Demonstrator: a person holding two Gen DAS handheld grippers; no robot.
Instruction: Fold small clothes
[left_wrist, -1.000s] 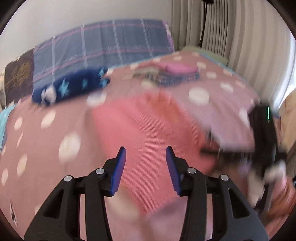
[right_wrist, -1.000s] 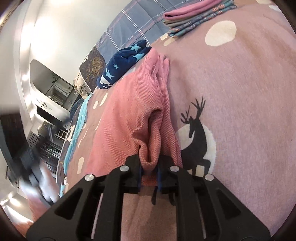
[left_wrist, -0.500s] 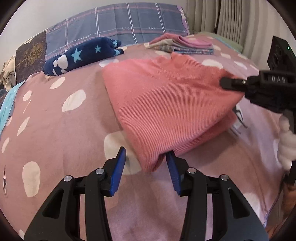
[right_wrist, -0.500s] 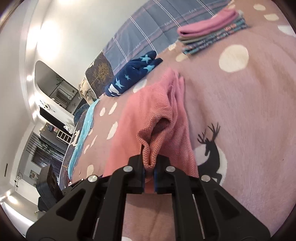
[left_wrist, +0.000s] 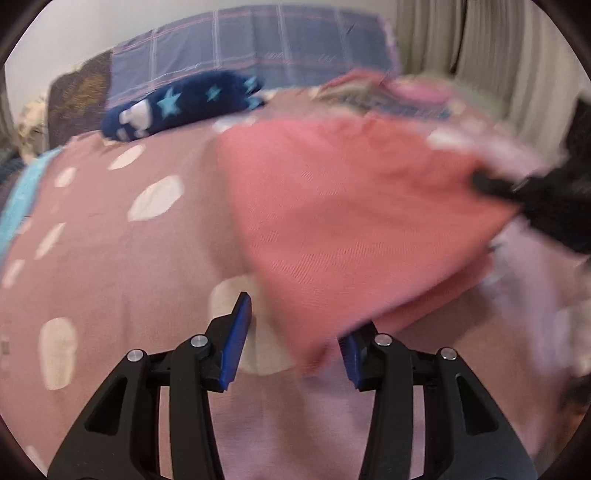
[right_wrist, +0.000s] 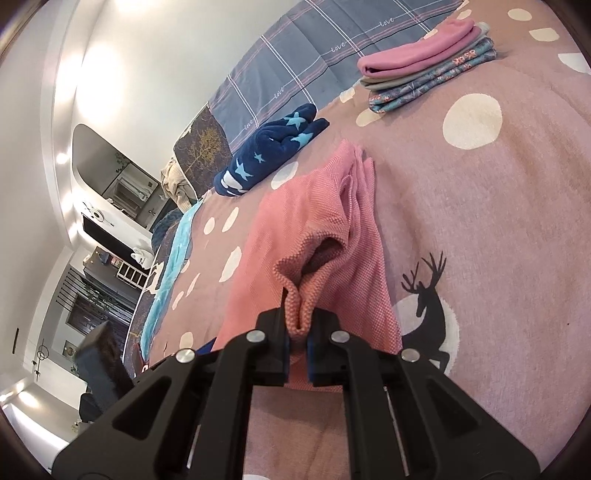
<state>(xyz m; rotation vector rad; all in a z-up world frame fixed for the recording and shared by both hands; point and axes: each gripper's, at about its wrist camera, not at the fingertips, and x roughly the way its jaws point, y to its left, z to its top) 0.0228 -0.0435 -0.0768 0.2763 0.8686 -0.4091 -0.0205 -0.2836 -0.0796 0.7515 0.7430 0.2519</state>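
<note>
- while the right gripper (right_wrist: 297, 328) has its jaws pressed shut on a bunched fold of the pink knit garment (left_wrist: 351, 221), the cloth is lifted at that corner and slopes down to the bed (right_wrist: 480, 229).
- the left gripper (left_wrist: 291, 332) stands about half open, low over the cover; the garment's nearest corner hangs between its jaws, and the pads do not seem to press it, though that view is blurred.
- the garment lies about the middle of the bed, its far end toward the head, its near edge toward the foot.
- it looks a light, soft, loosely knitted thing: it sags and creases where pinched, will drape rather than hold a shape, and should not slip in rubbery pads. i would judge the hems and corners the best holds, one in each gripper, so the fold stays square.
- the bed cover is mauve with pale dots and a black deer (right_wrist: 428, 314); soft and a little yielding, so cloth drags on it.
- toward the head lie a navy star-patterned piece (right_wrist: 273, 155), a plaid pillow (right_wrist: 303, 74) and a folded stack (right_wrist: 428, 74); a curtain (left_wrist: 480, 44) hangs beyond the bed's far right corner.
</note>
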